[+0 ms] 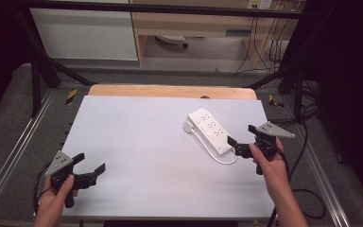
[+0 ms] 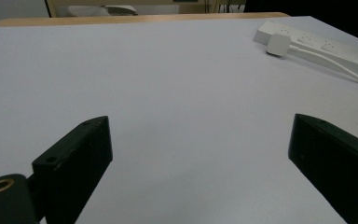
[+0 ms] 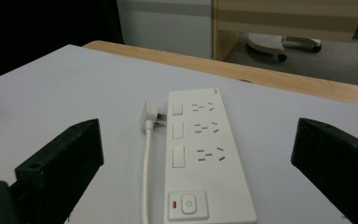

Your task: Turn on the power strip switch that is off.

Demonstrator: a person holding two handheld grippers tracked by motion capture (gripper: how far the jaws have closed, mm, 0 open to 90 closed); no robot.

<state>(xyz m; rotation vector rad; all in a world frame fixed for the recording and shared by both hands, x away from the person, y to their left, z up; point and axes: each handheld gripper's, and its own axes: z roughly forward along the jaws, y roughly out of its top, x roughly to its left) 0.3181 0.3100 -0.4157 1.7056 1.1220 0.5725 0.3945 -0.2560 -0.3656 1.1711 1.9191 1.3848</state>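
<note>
A white power strip (image 1: pixel 210 130) lies flat at the right of the white table top (image 1: pixel 146 137), with its white plug (image 1: pixel 189 126) resting unplugged beside its far end and its cable (image 1: pixel 224 161) looping at the near end. My right gripper (image 1: pixel 241 134) is open just off the strip's near end. In the right gripper view the power strip (image 3: pixel 205 154) lies between and beyond the wide-apart jaws of the right gripper (image 3: pixel 198 163), switch end nearest, plug (image 3: pixel 149 114) to its left. My left gripper (image 1: pixel 91 161) is open and empty near the front left; in its own view the left gripper (image 2: pixel 200 154) faces bare table, the power strip (image 2: pixel 317 44) far right.
A strip of wooden table edge (image 1: pixel 170 91) shows beyond the white top. Black frame bars (image 1: pixel 42 61) stand around the table. Loose cables (image 1: pixel 307 198) trail on the floor at the right. A cabinet (image 1: pixel 85 33) and shelving stand behind.
</note>
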